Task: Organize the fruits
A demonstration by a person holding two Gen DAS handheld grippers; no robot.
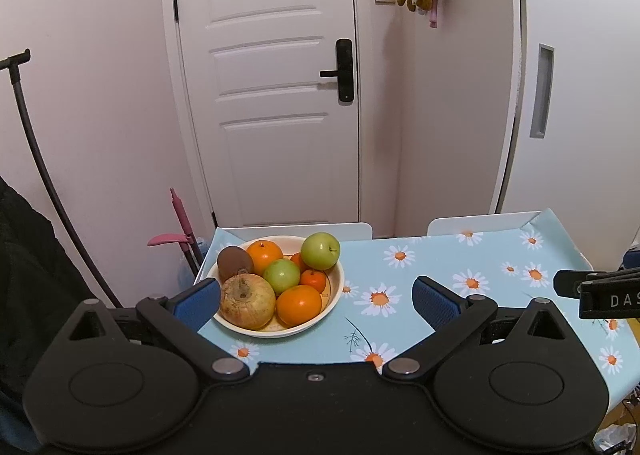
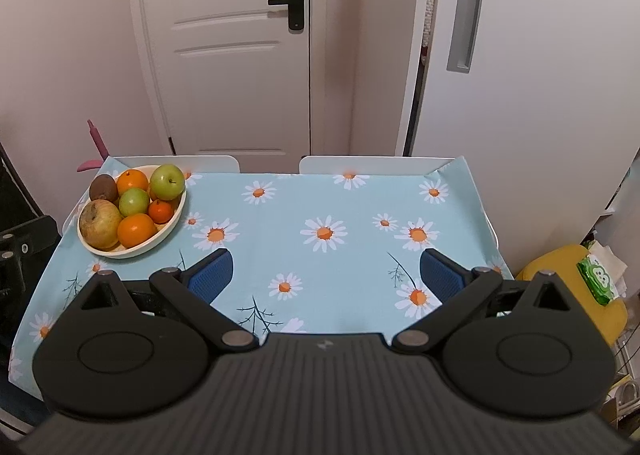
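Note:
A cream bowl (image 1: 335, 297) (image 2: 176, 221) stands at the table's far left corner, piled with fruit: two green apples (image 1: 321, 250) (image 2: 167, 181), oranges (image 1: 299, 305) (image 2: 137, 230), small tangerines (image 1: 313, 280), a brown kiwi (image 1: 235, 263) (image 2: 103, 187) and a yellowish russet apple (image 1: 248, 301) (image 2: 99, 224). My left gripper (image 1: 316, 295) is open just in front of the bowl, its left pad beside the russet apple, holding nothing. My right gripper (image 2: 326, 273) is open over the middle of the daisy tablecloth (image 2: 360, 207), empty.
Two white chair backs (image 2: 360, 165) stand at the table's far edge before a white door (image 2: 228, 47). A yellow stool with a green tissue pack (image 2: 598, 283) sits at the right. A pink-handled tool (image 1: 182, 223) leans left of the table. The right gripper's body (image 1: 608, 293) shows at the left view's right edge.

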